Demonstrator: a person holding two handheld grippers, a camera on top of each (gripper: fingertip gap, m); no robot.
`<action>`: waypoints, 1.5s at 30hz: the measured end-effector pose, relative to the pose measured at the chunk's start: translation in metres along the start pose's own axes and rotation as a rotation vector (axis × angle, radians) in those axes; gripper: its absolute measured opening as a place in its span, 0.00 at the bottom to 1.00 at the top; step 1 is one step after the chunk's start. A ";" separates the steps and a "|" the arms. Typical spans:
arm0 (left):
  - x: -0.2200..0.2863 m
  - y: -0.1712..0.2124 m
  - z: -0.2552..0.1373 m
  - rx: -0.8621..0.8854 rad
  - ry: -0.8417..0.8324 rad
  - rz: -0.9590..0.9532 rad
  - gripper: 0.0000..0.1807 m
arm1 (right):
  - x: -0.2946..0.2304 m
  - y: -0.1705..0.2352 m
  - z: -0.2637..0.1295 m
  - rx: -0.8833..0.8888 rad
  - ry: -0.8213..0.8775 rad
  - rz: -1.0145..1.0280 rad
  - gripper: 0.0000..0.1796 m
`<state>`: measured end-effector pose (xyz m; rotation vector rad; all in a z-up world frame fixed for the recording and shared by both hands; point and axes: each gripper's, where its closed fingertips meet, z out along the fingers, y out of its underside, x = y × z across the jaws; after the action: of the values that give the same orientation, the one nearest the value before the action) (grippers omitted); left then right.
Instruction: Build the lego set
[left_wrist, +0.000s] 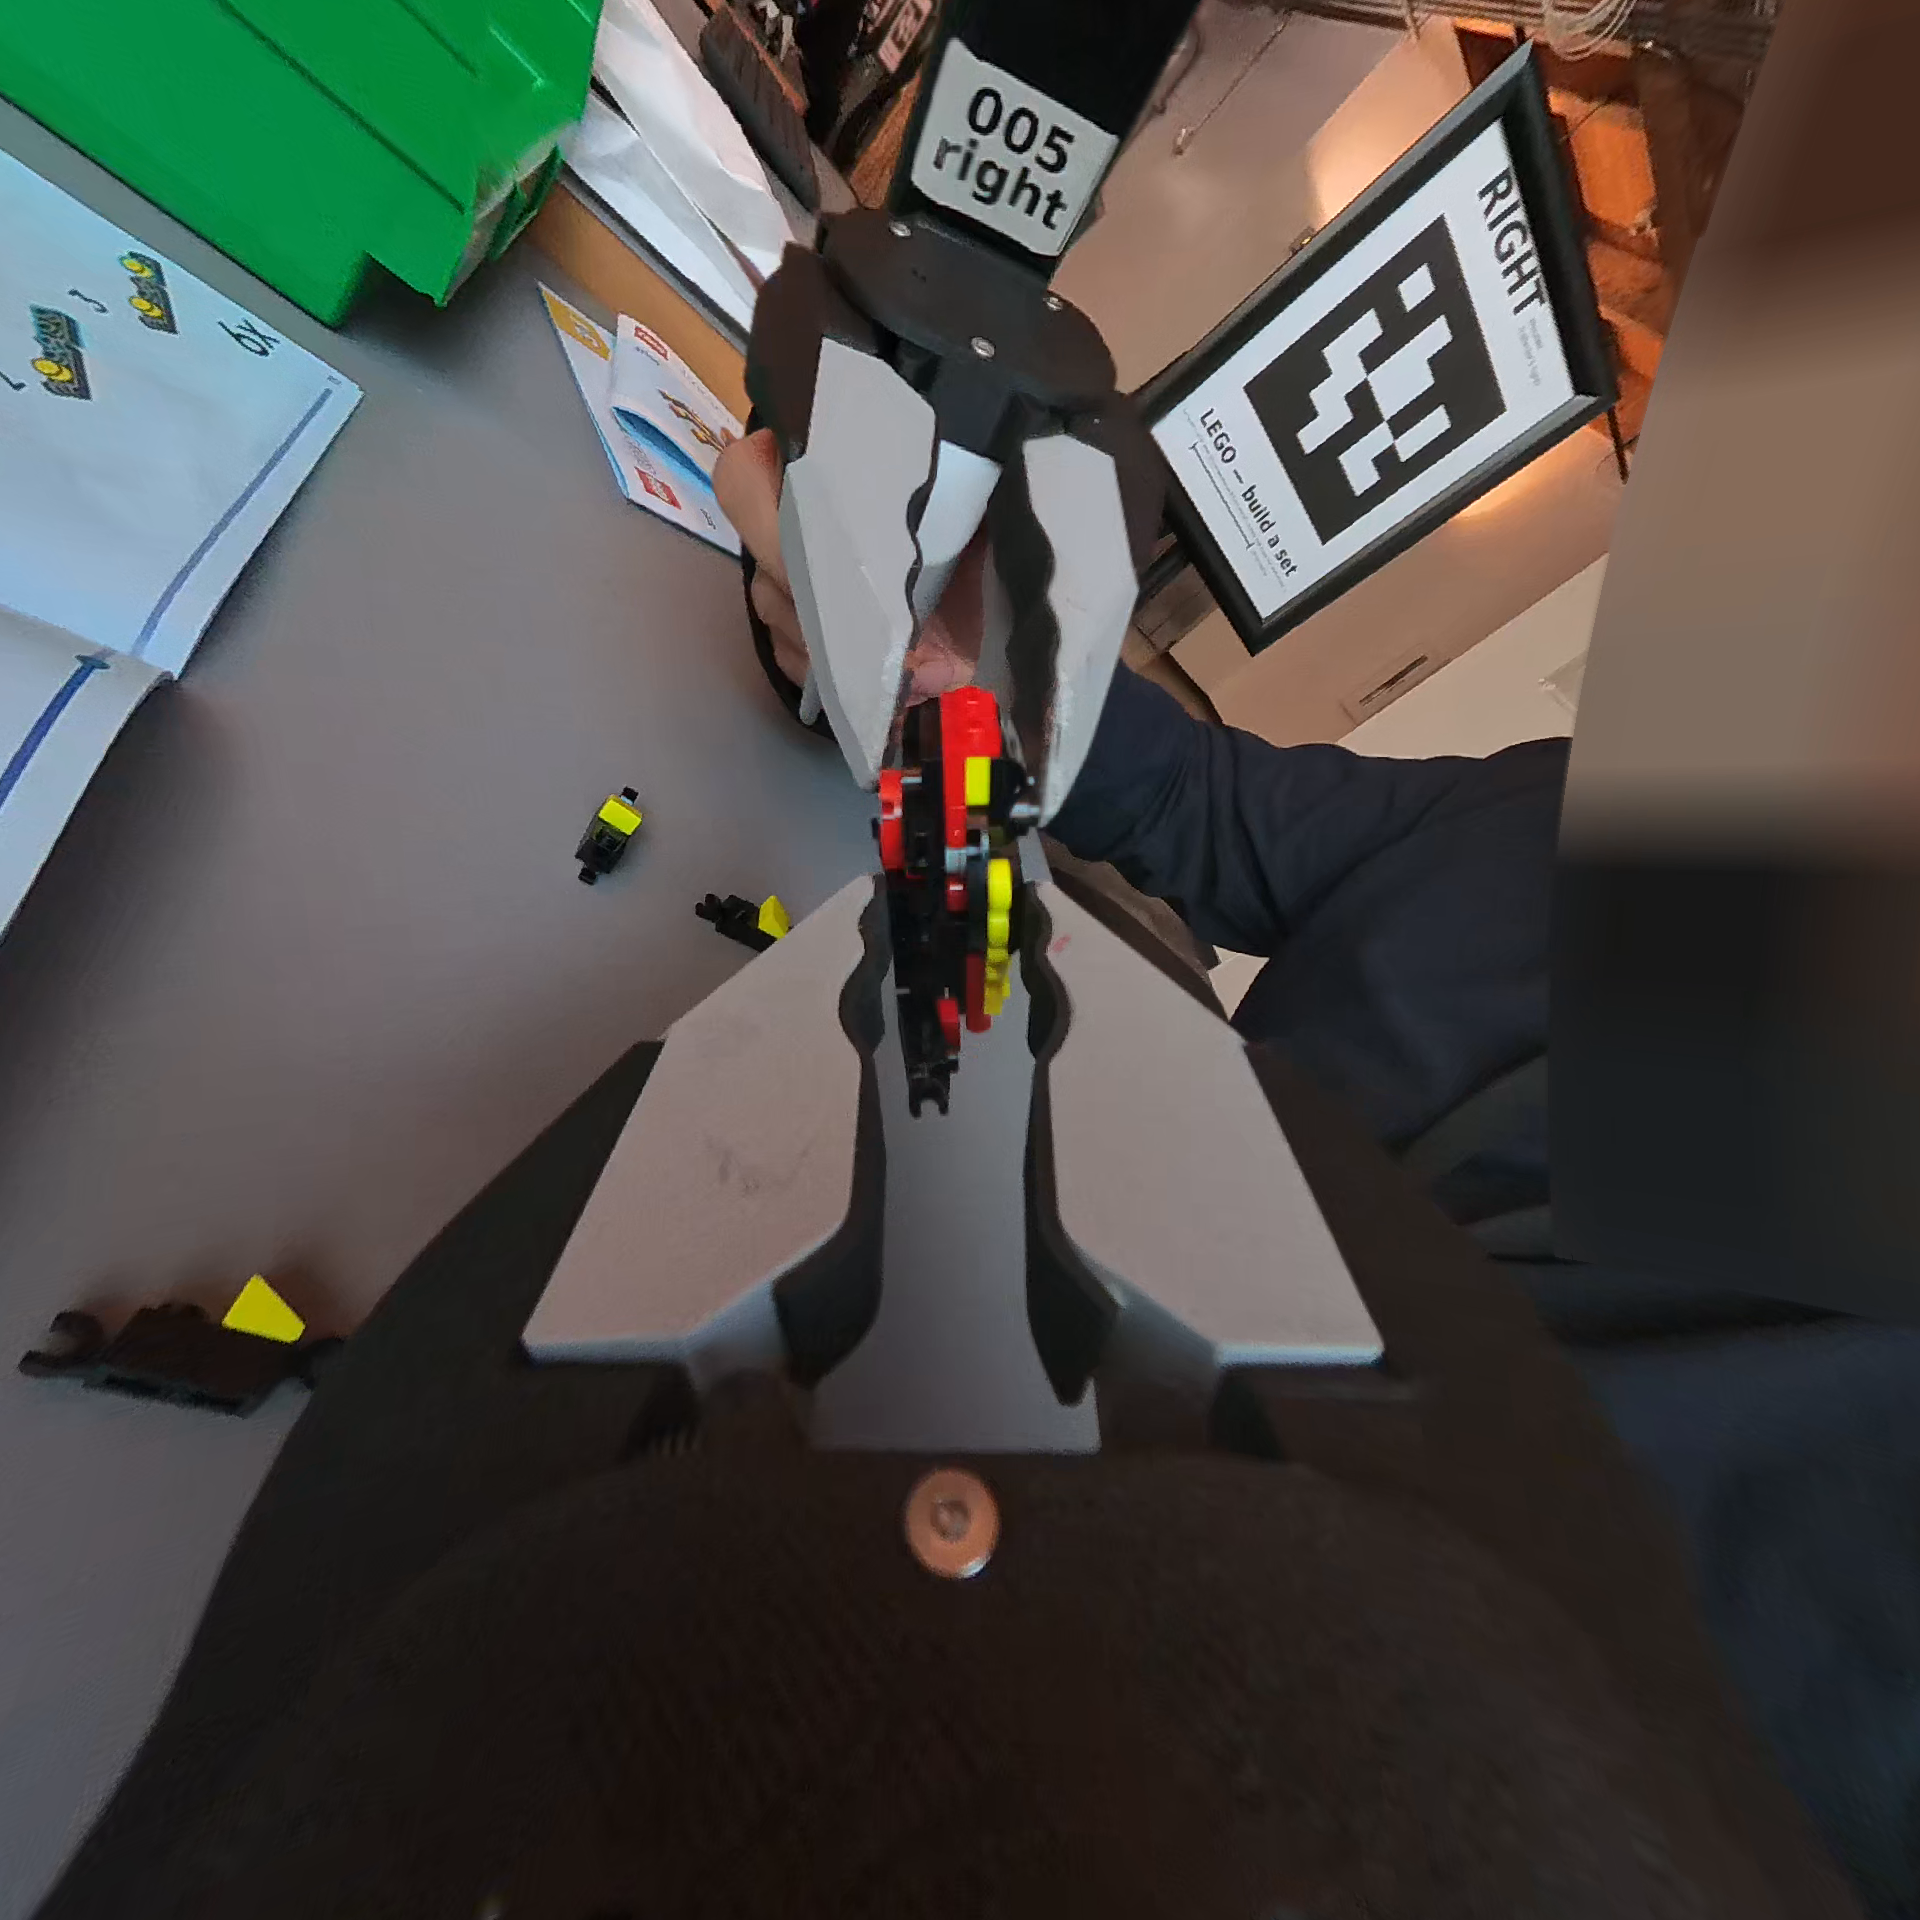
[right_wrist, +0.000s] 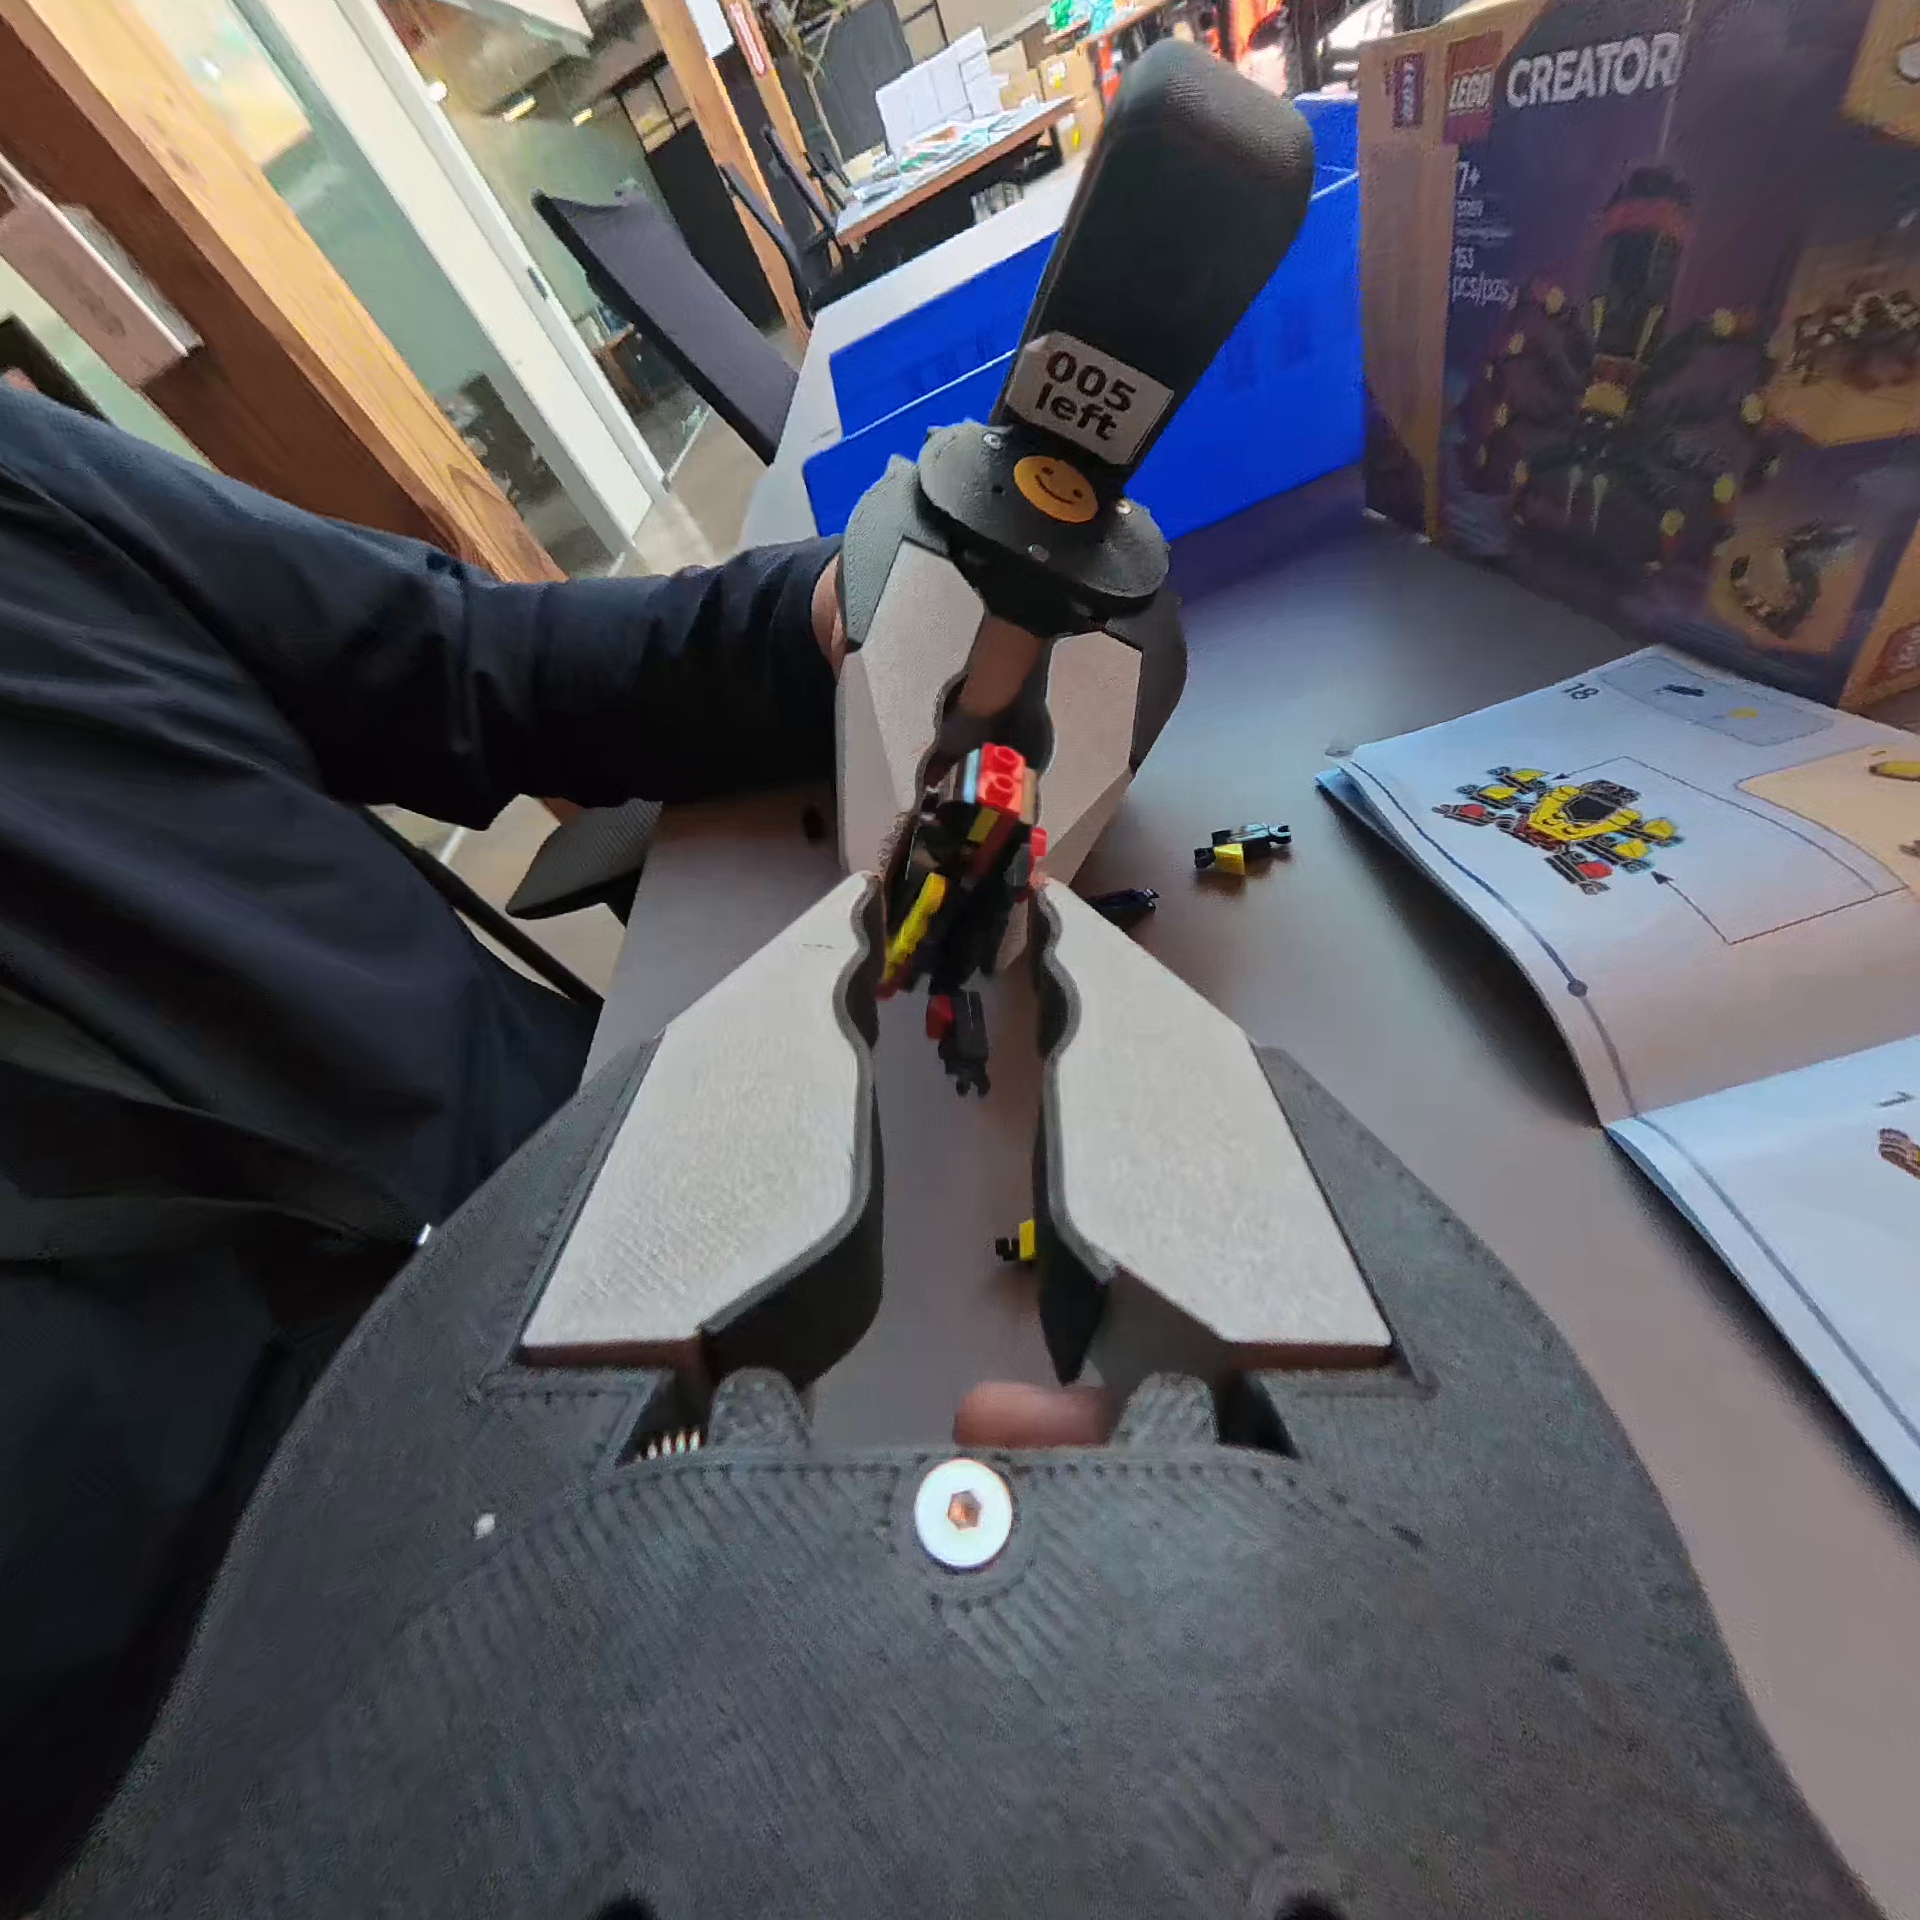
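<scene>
A small black, red and yellow lego assembly (left_wrist: 951, 935) is held in the air between both grippers, over the grey table (left_wrist: 416, 935). My left gripper (left_wrist: 956, 881) is shut on its near end. My right gripper (left_wrist: 961, 795) comes in from the opposite side and is shut on its red-topped end. In the right wrist view my right gripper (right_wrist: 956, 885) grips the assembly (right_wrist: 1000, 777), and the left gripper (right_wrist: 956, 842) faces it. Small black-and-yellow lego pieces (left_wrist: 610, 831) (left_wrist: 743, 920) (left_wrist: 177, 1345) lie loose on the table.
An open instruction booklet (right_wrist: 1662, 914) lies on the table, also in the left wrist view (left_wrist: 156, 468). Green bins (left_wrist: 312, 135), a blue bin (right_wrist: 1268, 364), the lego box (right_wrist: 1662, 312), a framed sign (left_wrist: 1382, 364) and a leaflet (left_wrist: 655, 416) ring the table. A dark sleeve (right_wrist: 312, 675) is at the left.
</scene>
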<state>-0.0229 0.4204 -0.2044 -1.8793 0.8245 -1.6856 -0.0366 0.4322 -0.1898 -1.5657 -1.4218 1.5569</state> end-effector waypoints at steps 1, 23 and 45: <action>0.001 0.001 0.001 -0.005 0.003 0.006 0.12 | 0.000 -0.001 0.000 0.009 -0.008 0.013 0.12; -0.010 -0.008 -0.003 0.044 -0.085 0.022 0.11 | 0.008 0.005 0.004 -0.001 -0.004 0.077 0.11; -0.019 -0.004 -0.023 0.050 -0.080 -0.077 0.12 | 0.068 0.068 -0.028 -0.454 0.423 -0.314 0.06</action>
<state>-0.0460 0.4381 -0.2123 -1.9537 0.6798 -1.6490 -0.0034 0.4800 -0.2717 -1.6838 -1.7331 0.6970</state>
